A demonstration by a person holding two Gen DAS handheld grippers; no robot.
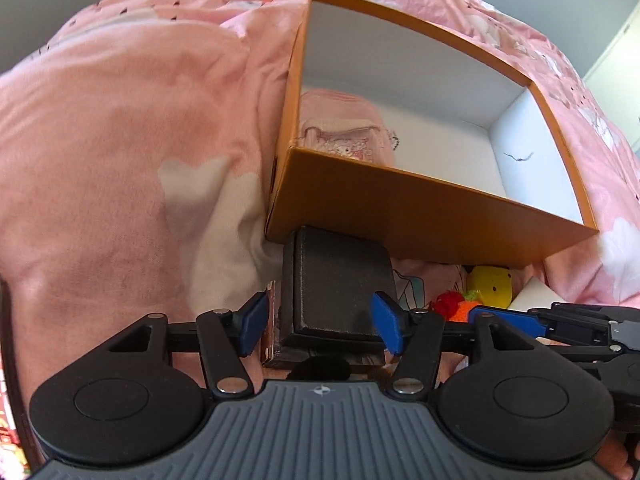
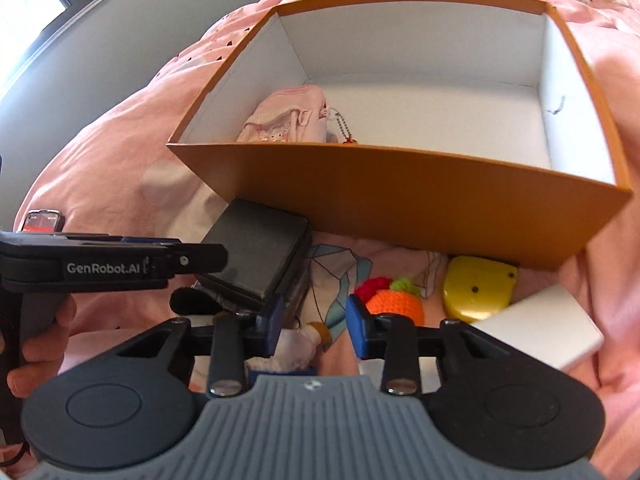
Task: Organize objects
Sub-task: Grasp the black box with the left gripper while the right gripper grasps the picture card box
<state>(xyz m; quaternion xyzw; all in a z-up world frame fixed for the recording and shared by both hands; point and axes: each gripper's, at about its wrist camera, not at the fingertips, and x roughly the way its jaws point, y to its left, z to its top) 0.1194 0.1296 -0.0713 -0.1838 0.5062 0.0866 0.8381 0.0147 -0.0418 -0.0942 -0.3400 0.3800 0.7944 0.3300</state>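
Black case (image 1: pixel 336 280): lying on the pink bedding just in front of the orange box's near wall, its far edge touching or tucked under that wall; its near end is being cut off by the gripper body in the left wrist view.
Left gripper (image 1: pixel 322 322): jaws standing open, one blue pad on each side of the black case; whether the pads are touching its sides is hard to tell.
Right gripper (image 2: pixel 314 318): jaws partly open, nothing pinched between them; under them a white fabric piece with a light-blue print (image 2: pixel 340 276) is showing, its lower part hidden by the gripper.
Orange box (image 2: pixel 400 200): sitting open-topped on the bedding, white inside; a pink pouch (image 2: pixel 288 120) with a bead chain is lying in its left near corner, partly hidden by the near wall.
Crocheted toy (image 2: pixel 394 300): orange, red and green, lying just right of the right gripper's pad, half covered.
Yellow item (image 2: pixel 478 288): lying under the box's near wall; its shape is unclear.
White block (image 2: pixel 540 332): lying at the right, its near end cut off.
Pink bedding (image 1: pixel 120 140): covering everything around.
Hand (image 2: pixel 36 344): gripping the left gripper's handle at the left edge, only partly showing.
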